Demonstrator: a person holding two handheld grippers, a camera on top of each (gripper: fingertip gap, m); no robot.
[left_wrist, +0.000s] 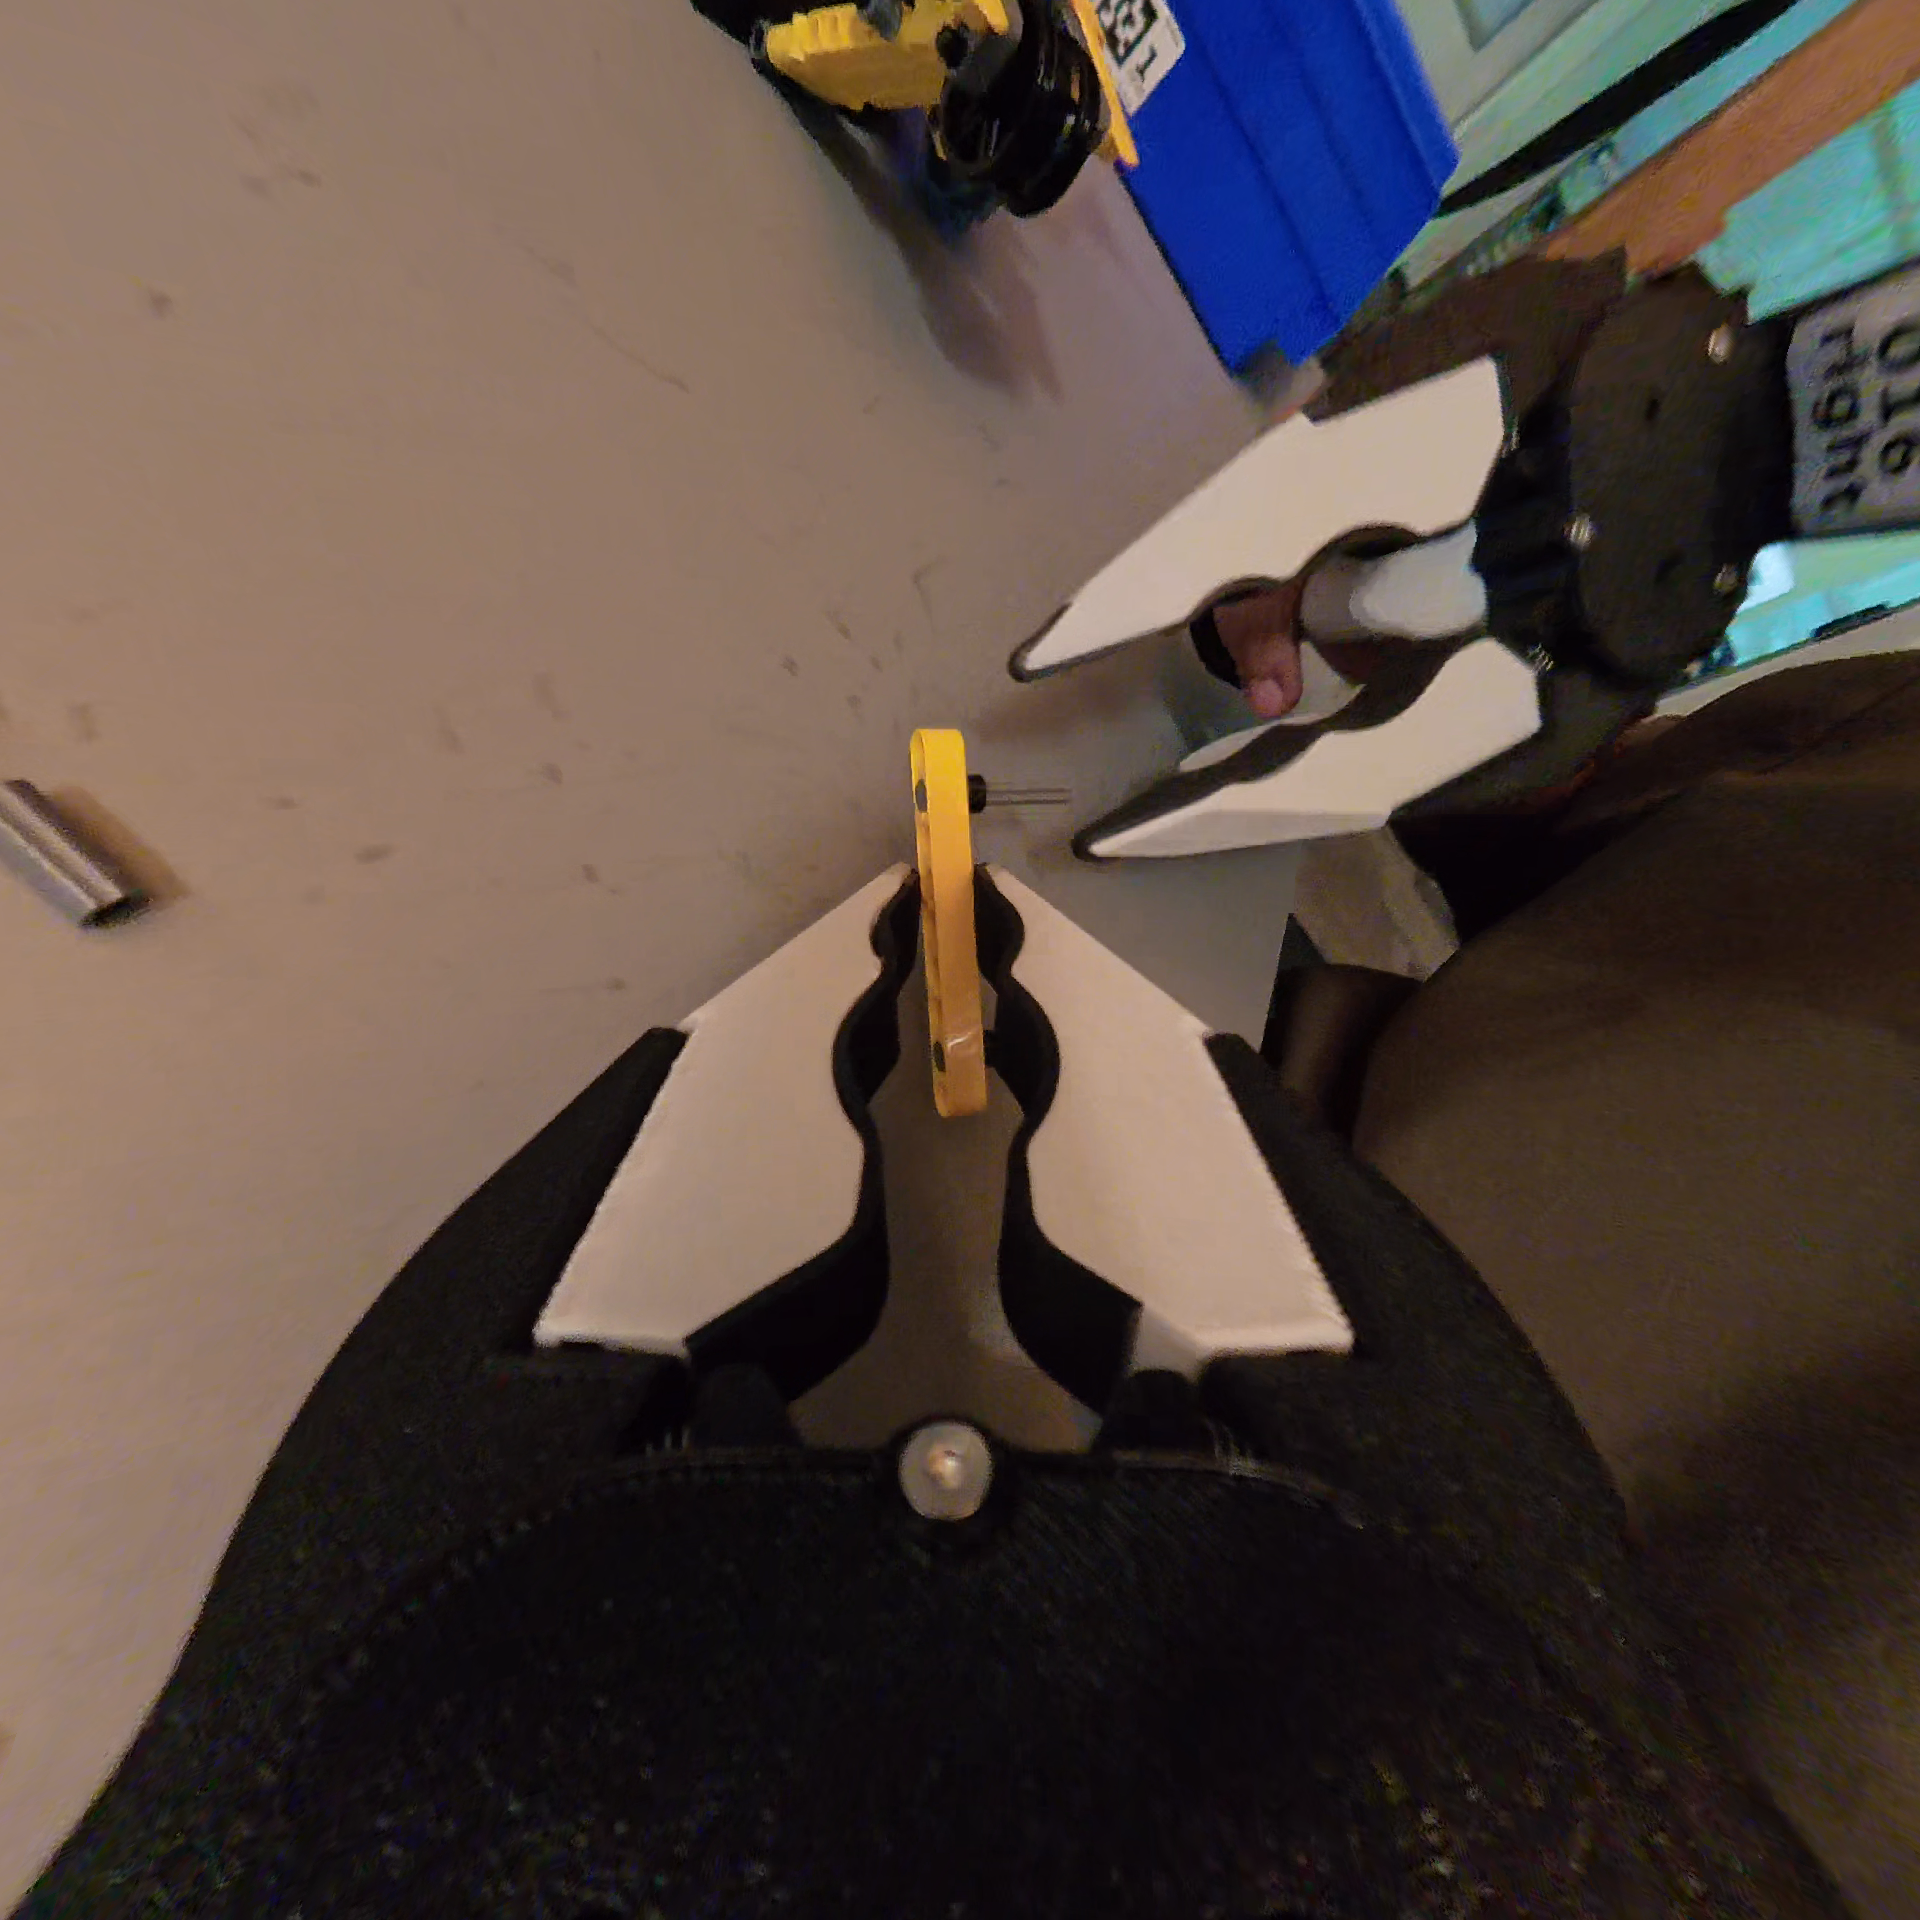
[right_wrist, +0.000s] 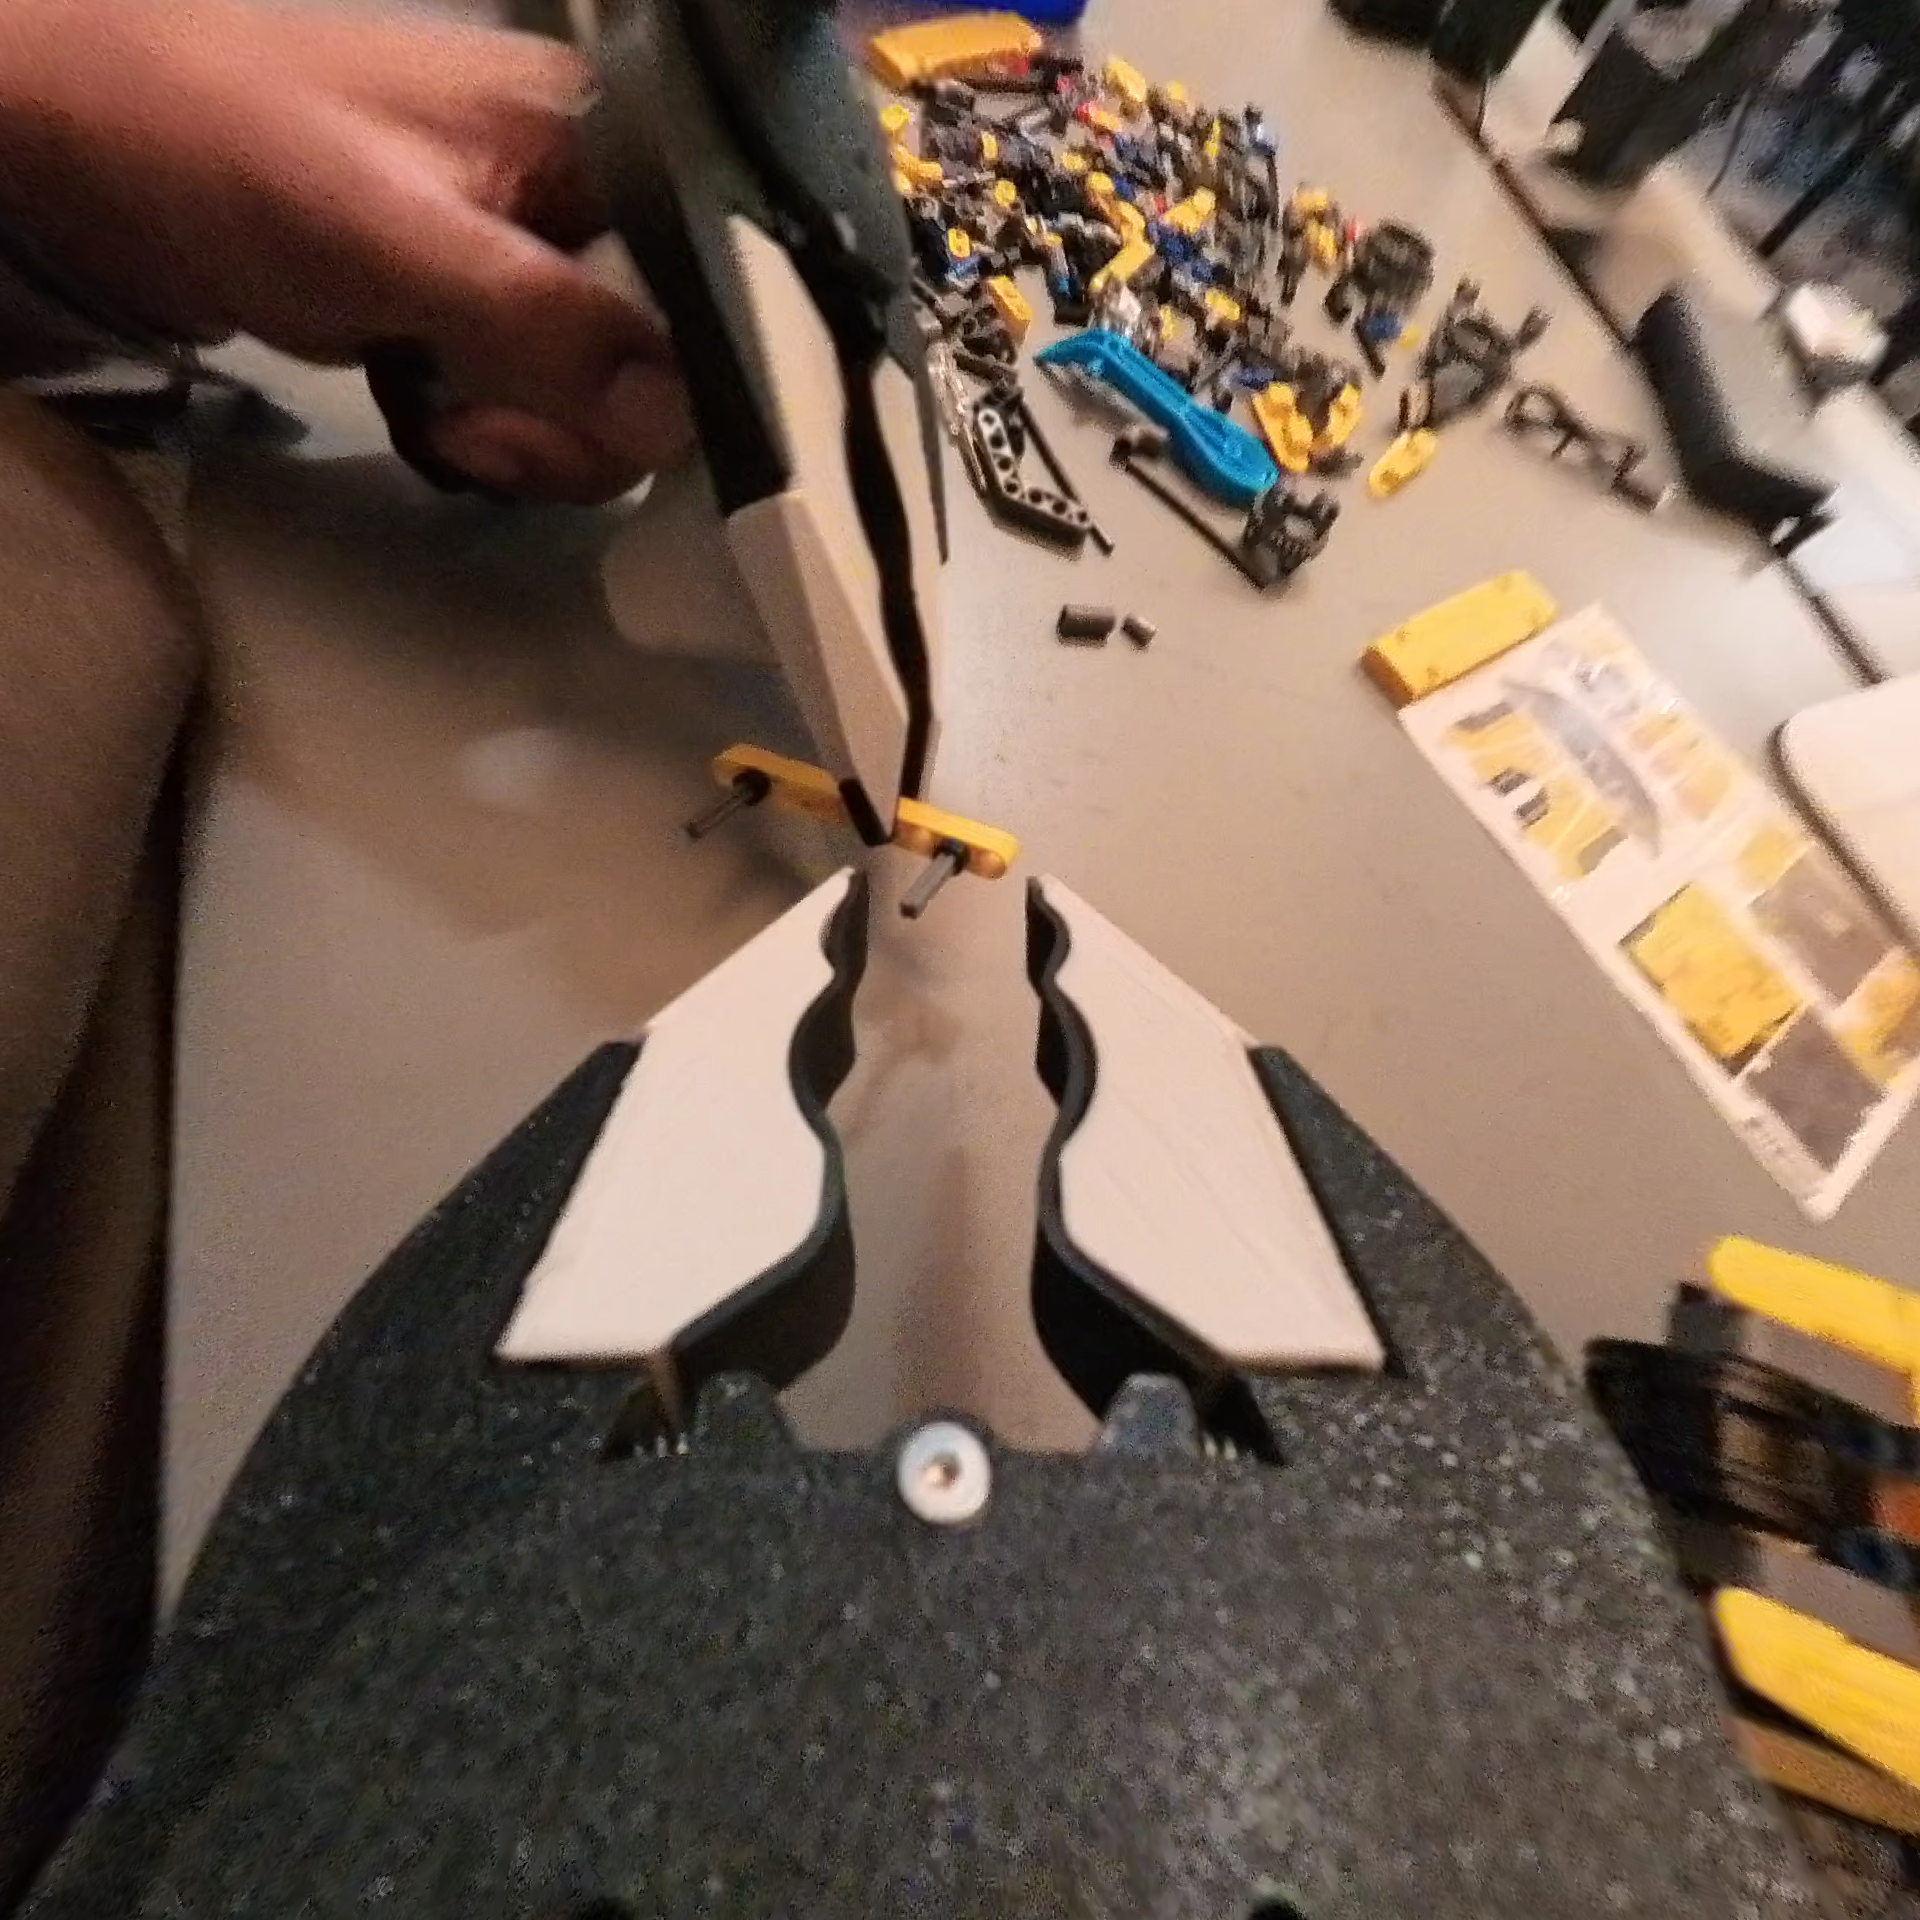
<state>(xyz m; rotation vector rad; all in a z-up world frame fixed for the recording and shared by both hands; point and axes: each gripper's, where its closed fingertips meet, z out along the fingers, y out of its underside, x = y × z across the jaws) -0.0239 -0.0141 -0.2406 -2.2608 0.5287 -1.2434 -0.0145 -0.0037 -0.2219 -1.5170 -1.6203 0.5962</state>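
My left gripper (left_wrist: 945, 878) is shut on a thin yellow beam (left_wrist: 948, 935), held edge-on above the table, with a dark pin (left_wrist: 1013, 795) sticking out to the right. In the right wrist view the same yellow beam (right_wrist: 956, 831) lies crosswise in the left gripper (right_wrist: 883, 821), and two dark pins (right_wrist: 930, 878) point toward me. My right gripper (right_wrist: 945, 883) is open and empty, its tips just short of the nearer pin. It also shows in the left wrist view (left_wrist: 1049, 758), open, to the right of the beam.
A pile of small yellow, black and blue building parts (right_wrist: 1164, 249) and a blue tool (right_wrist: 1164, 405) lie on the grey table (right_wrist: 1195, 831). A printed booklet (right_wrist: 1683, 894) lies to the right. A blue bin (left_wrist: 1288, 156) and a metal tube (left_wrist: 73, 857) also show. My left and right fingertips are right by each other.
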